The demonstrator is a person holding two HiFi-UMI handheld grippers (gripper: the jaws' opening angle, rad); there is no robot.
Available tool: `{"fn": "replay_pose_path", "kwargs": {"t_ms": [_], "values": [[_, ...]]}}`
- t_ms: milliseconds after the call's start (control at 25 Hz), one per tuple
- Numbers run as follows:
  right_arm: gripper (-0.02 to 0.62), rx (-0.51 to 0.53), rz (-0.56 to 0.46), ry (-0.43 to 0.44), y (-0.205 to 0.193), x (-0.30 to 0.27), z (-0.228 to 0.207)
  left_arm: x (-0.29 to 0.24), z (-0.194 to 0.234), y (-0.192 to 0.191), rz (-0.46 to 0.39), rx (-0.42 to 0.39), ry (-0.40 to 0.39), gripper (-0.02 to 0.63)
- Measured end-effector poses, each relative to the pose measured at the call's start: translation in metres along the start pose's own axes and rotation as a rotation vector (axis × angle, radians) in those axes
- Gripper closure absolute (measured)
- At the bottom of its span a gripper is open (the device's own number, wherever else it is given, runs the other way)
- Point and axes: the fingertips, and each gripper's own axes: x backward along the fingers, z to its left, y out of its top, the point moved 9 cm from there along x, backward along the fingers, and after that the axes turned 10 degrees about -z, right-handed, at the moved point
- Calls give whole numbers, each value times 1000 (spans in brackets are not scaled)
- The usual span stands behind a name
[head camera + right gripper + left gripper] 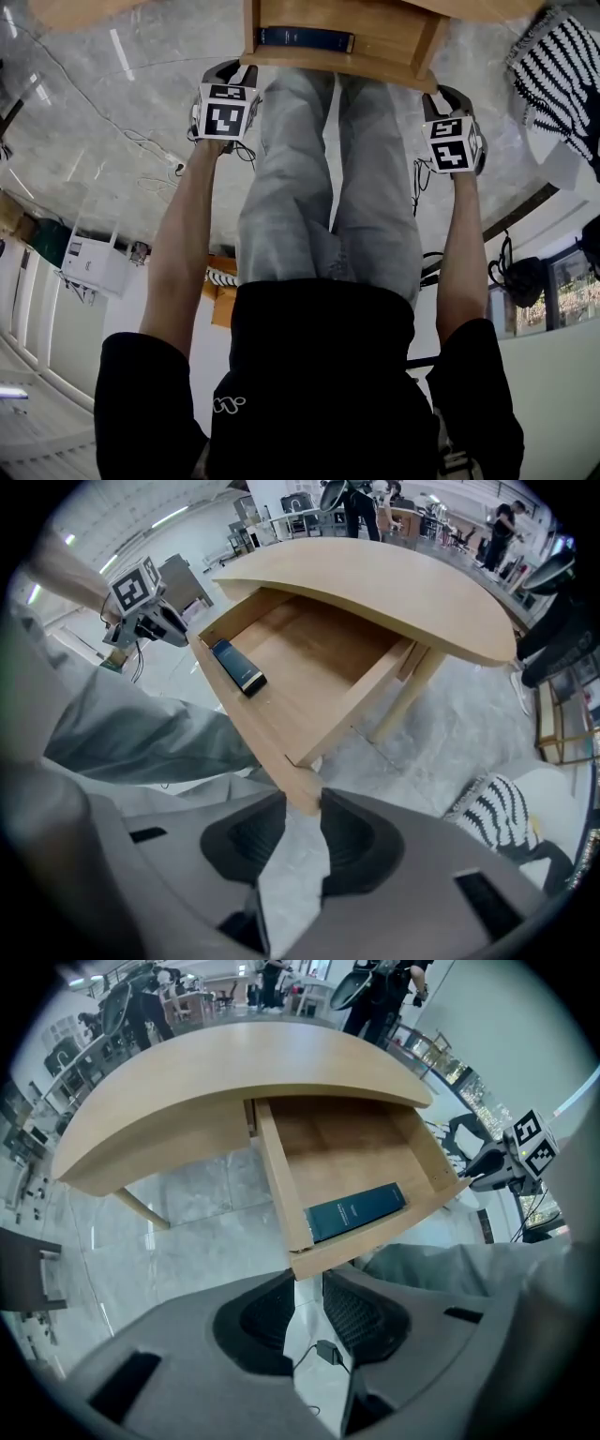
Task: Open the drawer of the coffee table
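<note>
The coffee table's drawer (375, 37) stands pulled out from under the light-wood top (234, 1063), with a dark blue book (305, 38) lying inside against its front board. My left gripper (230, 67) points down at the drawer front's left corner. In the left gripper view its tips (305, 1283) pinch just the corner of the board. My right gripper (450, 94) is at the other corner, and in its own view the board's end sits between the jaws (302, 803), gripped. The drawer (300, 658) and the book (239, 667) show in the right gripper view too.
The person's grey-trousered legs (328, 187) stand between the two grippers, close to the drawer front. A black-and-white striped item (562, 56) lies on the floor to the right, a white box (94, 262) to the left, and cables (150, 145) run beside it. A table leg (403, 696) stands next to the drawer.
</note>
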Motion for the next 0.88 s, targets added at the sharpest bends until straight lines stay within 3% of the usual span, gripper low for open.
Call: {"fn": "replay_pose_path", "kwargs": {"t_ms": [880], "values": [[476, 20, 102, -5, -14, -41, 10, -39, 1, -20, 123, 1, 20, 514]]}}
